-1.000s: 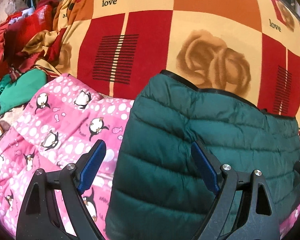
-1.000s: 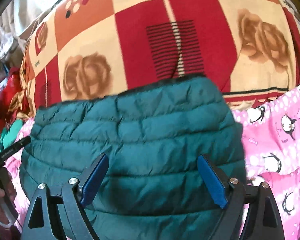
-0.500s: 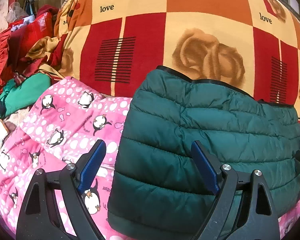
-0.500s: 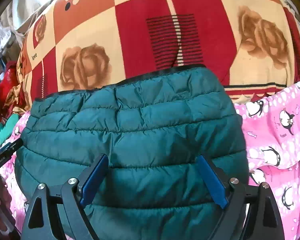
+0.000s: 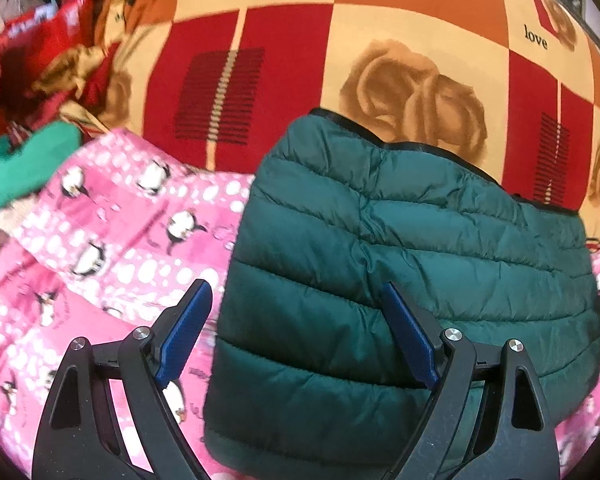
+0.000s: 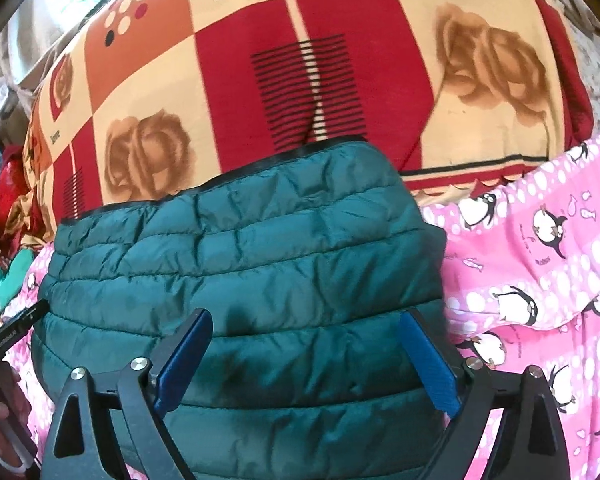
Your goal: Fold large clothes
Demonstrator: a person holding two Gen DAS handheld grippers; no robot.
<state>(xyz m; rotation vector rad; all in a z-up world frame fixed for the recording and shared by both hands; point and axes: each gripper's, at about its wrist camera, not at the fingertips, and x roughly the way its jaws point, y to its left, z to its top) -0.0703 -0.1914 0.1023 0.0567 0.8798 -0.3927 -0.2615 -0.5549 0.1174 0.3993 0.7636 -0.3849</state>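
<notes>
A dark green quilted puffer jacket (image 5: 400, 264) lies folded into a compact block on a pink penguin-print cloth (image 5: 112, 240). It also shows in the right wrist view (image 6: 244, 280). My left gripper (image 5: 296, 336) is open and empty, hovering over the jacket's near left edge. My right gripper (image 6: 304, 356) is open and empty over the jacket's near right part. The left tool and the hand holding it (image 6: 8, 340) show at the left edge of the right wrist view.
A red, orange and cream blanket with roses and "love" print (image 5: 380, 40) covers the surface behind the jacket. A heap of red and green clothes (image 5: 32, 92) lies at the far left. The pink cloth (image 6: 540, 280) extends to the right.
Both grippers have drawn back a little from the jacket and stayed open. The jacket lies still; more of its near edge shows.
</notes>
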